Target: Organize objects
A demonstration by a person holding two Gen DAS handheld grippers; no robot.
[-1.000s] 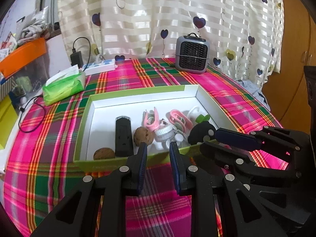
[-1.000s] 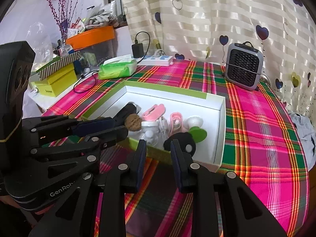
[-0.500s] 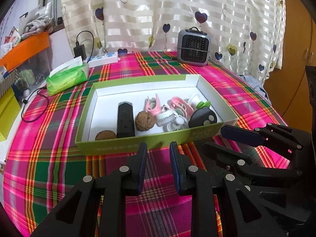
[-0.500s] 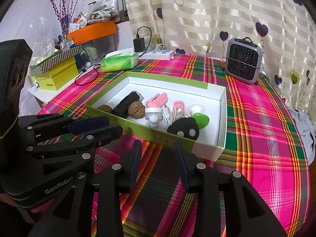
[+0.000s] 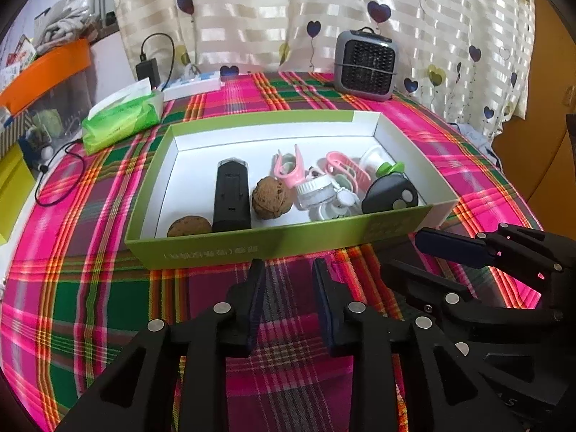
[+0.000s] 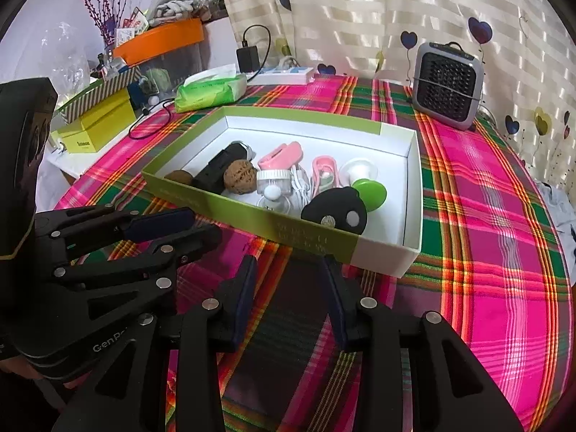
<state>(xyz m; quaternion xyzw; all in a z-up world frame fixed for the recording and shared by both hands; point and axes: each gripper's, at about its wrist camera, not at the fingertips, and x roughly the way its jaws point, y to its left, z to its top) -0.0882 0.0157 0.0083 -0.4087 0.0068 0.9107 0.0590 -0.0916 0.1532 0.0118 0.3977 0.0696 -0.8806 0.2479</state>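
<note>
Hanging just before the box (image 5: 273,248), the left tool (image 5: 288,270) and right tool (image 6: 288,266) have just been opening, both empty.

On the table (image 5: 90,288) sits a box (image 5: 273,244) (walnuts at its left end, clips and a remote toward its right); behind it stand a tissue pack (image 5: 120,120) and a heater (image 5: 365,64).
</note>
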